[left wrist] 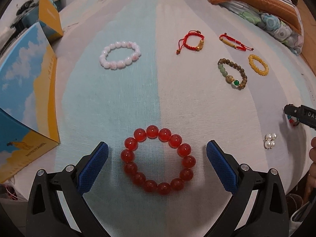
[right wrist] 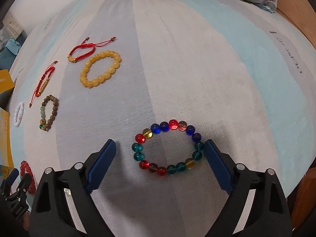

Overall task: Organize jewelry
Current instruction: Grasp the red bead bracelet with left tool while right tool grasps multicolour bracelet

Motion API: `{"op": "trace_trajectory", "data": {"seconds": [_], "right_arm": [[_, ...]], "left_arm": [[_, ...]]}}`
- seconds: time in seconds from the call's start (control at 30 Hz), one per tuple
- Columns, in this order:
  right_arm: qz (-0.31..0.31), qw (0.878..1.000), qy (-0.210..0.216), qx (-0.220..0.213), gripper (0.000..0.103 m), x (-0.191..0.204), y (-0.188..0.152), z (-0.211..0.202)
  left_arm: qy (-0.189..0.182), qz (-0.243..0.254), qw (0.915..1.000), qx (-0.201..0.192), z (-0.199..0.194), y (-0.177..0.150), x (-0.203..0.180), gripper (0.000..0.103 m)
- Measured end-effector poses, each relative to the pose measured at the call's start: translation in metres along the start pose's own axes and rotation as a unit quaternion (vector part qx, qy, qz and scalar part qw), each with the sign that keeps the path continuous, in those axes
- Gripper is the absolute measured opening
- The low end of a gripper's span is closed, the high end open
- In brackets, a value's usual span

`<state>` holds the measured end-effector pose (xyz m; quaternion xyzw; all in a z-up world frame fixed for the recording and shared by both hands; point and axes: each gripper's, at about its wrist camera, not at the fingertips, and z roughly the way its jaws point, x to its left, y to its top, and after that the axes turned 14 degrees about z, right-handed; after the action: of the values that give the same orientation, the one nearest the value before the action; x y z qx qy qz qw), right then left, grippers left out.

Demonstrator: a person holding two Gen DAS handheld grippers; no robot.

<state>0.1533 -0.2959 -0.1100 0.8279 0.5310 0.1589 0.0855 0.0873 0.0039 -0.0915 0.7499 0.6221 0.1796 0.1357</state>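
1. Left tongs (left wrist: 157, 150): spread wide, holding nothing. The red bead bracelet (left wrist: 158, 161) lies flat on the bed sheet (left wrist: 138, 90), centred between the two pads and touching neither.
2. Right tongs (right wrist: 160, 150): likewise released. The multicolour bead bracelet (right wrist: 167, 148) lies between them, long axis across the gap; its right end appears to touch the right pad, though the fisheye view is uncertain.
3. Judgement: each bracelet lies directly ahead of its own tongs.

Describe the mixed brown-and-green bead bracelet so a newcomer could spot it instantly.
On the striped blue-and-white bedsheet, look right toward the folded floral quilt. The brown wooden-bead bracelet lies just left of the small yellow bead bracelet, below two red cord bracelets. It alone mixes brown, pale green and bright green beads.
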Motion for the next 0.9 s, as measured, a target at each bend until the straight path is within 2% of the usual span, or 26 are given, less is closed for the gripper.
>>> {"op": "trace_trajectory", "data": {"seconds": [0.07, 0.17, 0.3, 0.37, 0.47, 0.53, 0.67, 0.73, 0.83, 0.9], "right_arm": [[0.005, 1.000, -0.005, -0.002, 0.081, -0.003, 0.000, 0.002], [0.007, 1.000, -0.010, -0.004, 0.071, -0.006, 0.000, 0.002], [0.015, 1.000, -0.011, -0.006, 0.053, -0.010, 0.001, -0.001], [0.019, 1.000, -0.017, -0.009, 0.045, -0.012, -0.001, -0.002], [0.023, 0.999, -0.020, -0.012, 0.028, -0.015, -0.003, -0.004], [0.028, 0.999, -0.020, -0.013, 0.018, -0.018, -0.001, -0.005], [0.036, 0.999, -0.016, -0.018, 0.018, -0.021, -0.009, -0.008], [0.038, 0.999, -0.014, -0.023, 0.018, -0.021, -0.011, -0.011], [0.039, 0.999, -0.013, -0.033, 0.018, -0.019, -0.018, -0.017], [0.036, 0.998, -0.010, -0.040, 0.018, -0.020, -0.025, -0.020]], "left_arm": [[-0.012, -0.007, 0.9999, 0.004, 0.003, -0.001, 0.002, 0.084], [-0.010, -0.005, 0.9999, 0.008, 0.008, -0.003, 0.001, 0.076], [-0.007, -0.001, 1.0000, 0.005, 0.006, -0.004, -0.002, 0.061], [-0.006, 0.003, 1.0000, 0.004, 0.005, -0.004, -0.003, 0.049], [-0.008, 0.004, 1.0000, -0.002, 0.003, -0.006, 0.000, 0.033], [-0.012, 0.004, 0.9999, -0.007, 0.001, -0.006, 0.001, 0.027], [-0.021, 0.002, 0.9996, -0.019, -0.005, -0.008, 0.003, 0.024], [-0.018, 0.004, 0.9995, -0.027, -0.009, -0.008, 0.003, 0.013], [-0.008, 0.005, 0.9995, -0.031, -0.012, -0.007, 0.004, 0.013], [-0.016, 0.001, 0.9996, -0.024, -0.007, -0.008, 0.006, 0.013]]}}
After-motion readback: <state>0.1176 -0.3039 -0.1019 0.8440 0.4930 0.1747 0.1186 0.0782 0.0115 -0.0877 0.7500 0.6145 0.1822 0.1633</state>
